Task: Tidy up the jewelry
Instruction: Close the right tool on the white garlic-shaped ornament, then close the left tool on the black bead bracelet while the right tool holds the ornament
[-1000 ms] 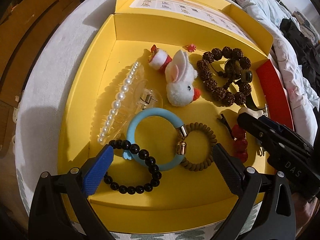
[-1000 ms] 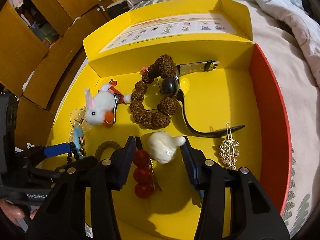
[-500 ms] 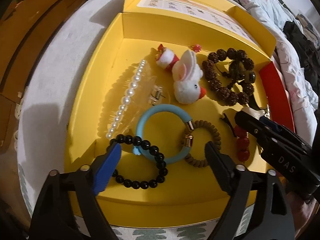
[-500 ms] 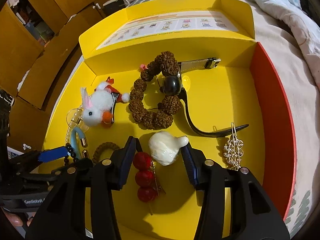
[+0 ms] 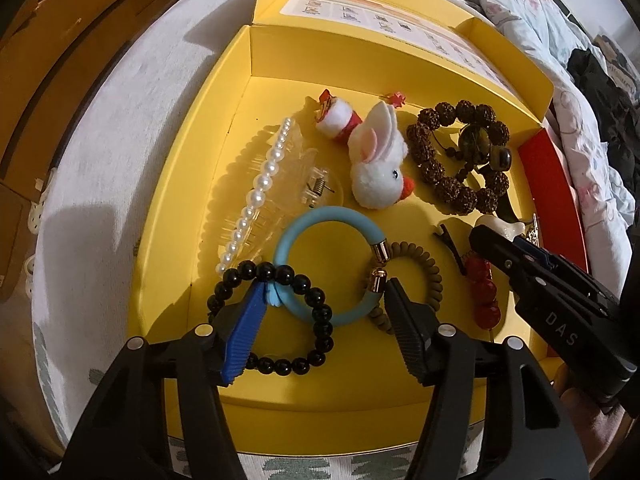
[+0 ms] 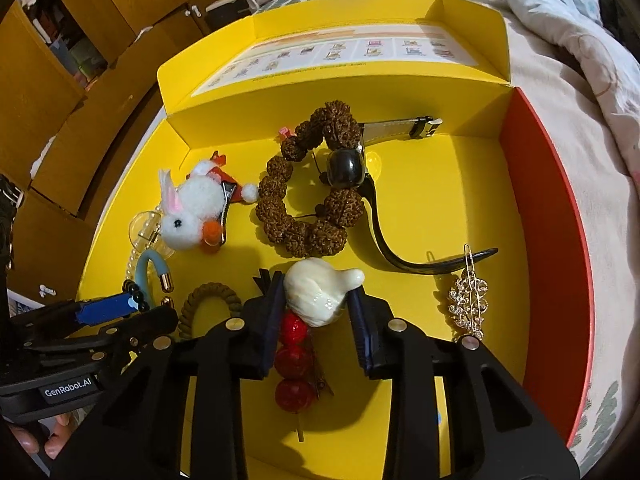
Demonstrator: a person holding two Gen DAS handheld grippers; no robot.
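Note:
A yellow box (image 5: pixel 168 216) holds the jewelry. My left gripper (image 5: pixel 324 320) is open, its jaws on either side of the lower arc of a blue ring bracelet (image 5: pixel 304 224) that overlaps a black bead bracelet (image 5: pixel 320 308). My right gripper (image 6: pixel 316 312) has closed in around a white garlic-shaped clip (image 6: pixel 316 292); the pads look in contact with it. A red bead hairpin (image 6: pixel 294 360) lies beneath. The right gripper also shows in the left wrist view (image 5: pixel 520 256).
Also in the box: a pearl claw clip (image 5: pixel 264 184), a white bunny clip (image 5: pixel 376 168), a brown seed bracelet (image 6: pixel 304 208), a coiled brown hair tie (image 6: pixel 208 304), a black watch strap (image 6: pixel 400 248), a crystal hairpin (image 6: pixel 468 296). Bedding (image 6: pixel 560 12) lies at the right.
My left gripper has moved forward and narrowed around the blue and black bracelets. My right gripper has narrowed onto the white clip.

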